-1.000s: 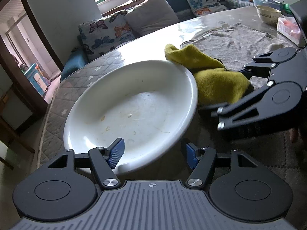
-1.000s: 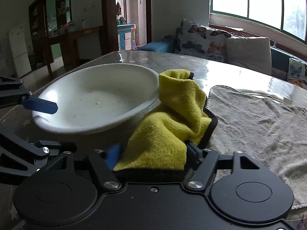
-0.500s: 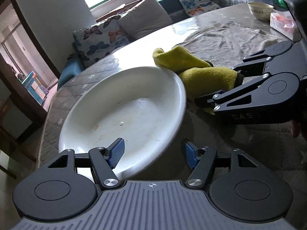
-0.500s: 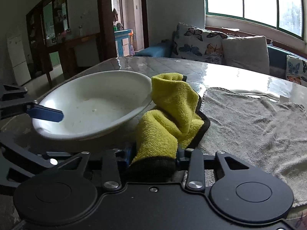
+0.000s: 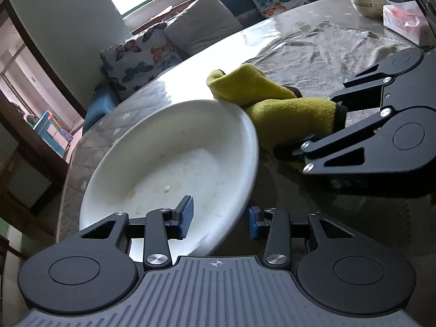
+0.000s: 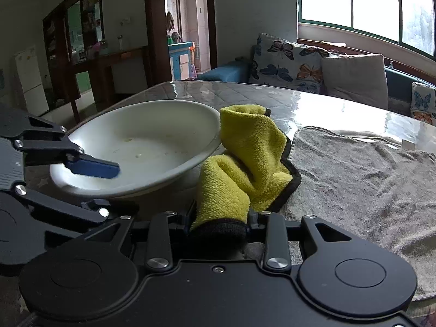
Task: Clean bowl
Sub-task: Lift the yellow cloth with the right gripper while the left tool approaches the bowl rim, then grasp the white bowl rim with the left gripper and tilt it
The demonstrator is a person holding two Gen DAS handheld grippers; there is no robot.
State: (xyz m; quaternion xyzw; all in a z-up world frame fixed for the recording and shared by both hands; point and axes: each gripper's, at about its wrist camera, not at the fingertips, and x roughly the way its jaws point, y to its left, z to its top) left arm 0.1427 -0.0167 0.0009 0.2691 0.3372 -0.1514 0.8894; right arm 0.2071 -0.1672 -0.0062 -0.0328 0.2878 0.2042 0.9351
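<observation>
The white bowl (image 5: 174, 163) is straddled at its near rim, frame centre, by the parted left gripper (image 5: 218, 219); the yellow cloth (image 6: 239, 163) is clamped by the right gripper (image 6: 219, 218), pressed against the bowl's rim.

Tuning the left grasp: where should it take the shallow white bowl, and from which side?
Judging from the frames: the near rim of the shallow white bowl, from the left gripper's side. The thin flared edge already sits between its open blue pads, one over the inside. The far rim is crowded by the yellow microfibre cloth in the right gripper.

Black claws (image 5: 218, 219), blue pads (image 5: 186, 218), silver screws.
</observation>
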